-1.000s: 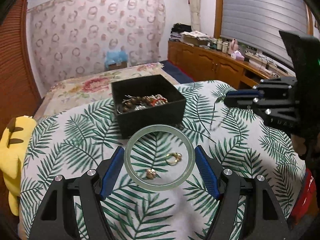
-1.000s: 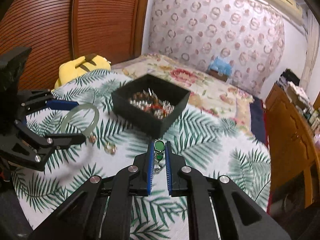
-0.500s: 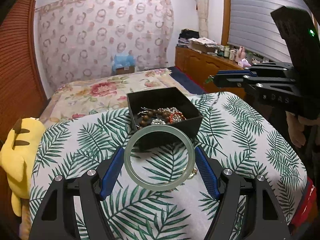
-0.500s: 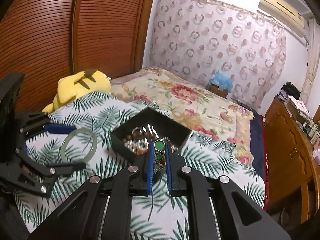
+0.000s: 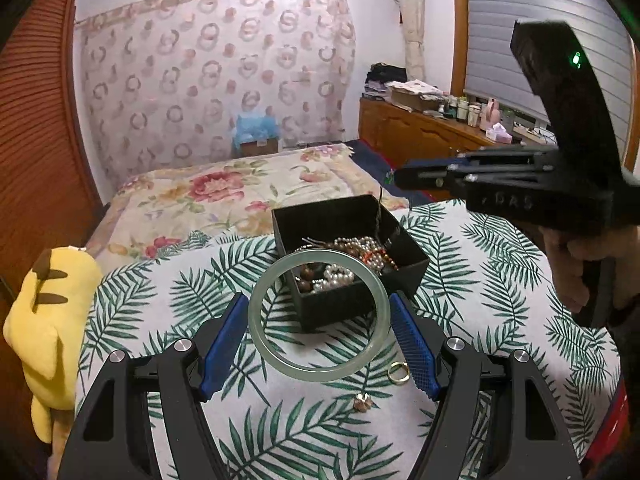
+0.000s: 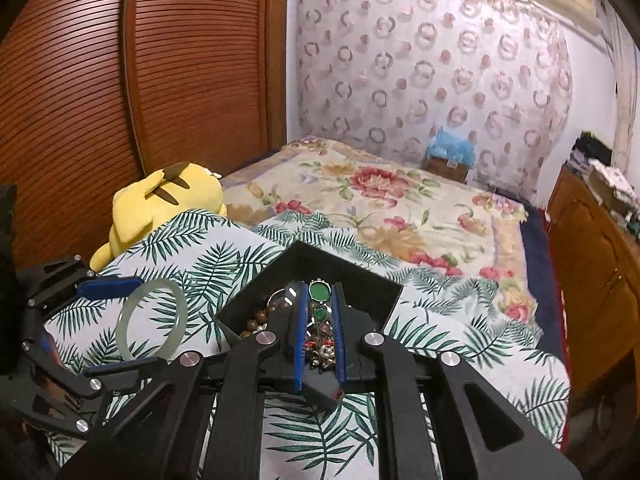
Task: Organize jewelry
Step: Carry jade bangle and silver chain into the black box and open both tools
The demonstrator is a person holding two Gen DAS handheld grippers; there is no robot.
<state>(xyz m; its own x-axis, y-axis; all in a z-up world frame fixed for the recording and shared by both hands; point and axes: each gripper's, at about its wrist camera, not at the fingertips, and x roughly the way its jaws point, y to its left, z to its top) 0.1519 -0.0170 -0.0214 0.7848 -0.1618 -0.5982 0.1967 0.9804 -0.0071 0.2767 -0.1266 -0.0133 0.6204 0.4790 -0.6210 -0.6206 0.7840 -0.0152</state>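
Our left gripper (image 5: 318, 318) stands wide, its blue pads pressed on either side of the pale green bangle (image 5: 318, 315), which we hold raised with its opening facing us, just near of the black box (image 5: 348, 256). Our right gripper (image 6: 319, 320) is nearly closed on a green-stone necklace (image 6: 319, 292) above the box, the chain's long axis running down into the beads. Near right on the leaf-print cloth (image 5: 460, 280) lie a gold ring (image 5: 398, 372) and a small earring (image 5: 362, 402).
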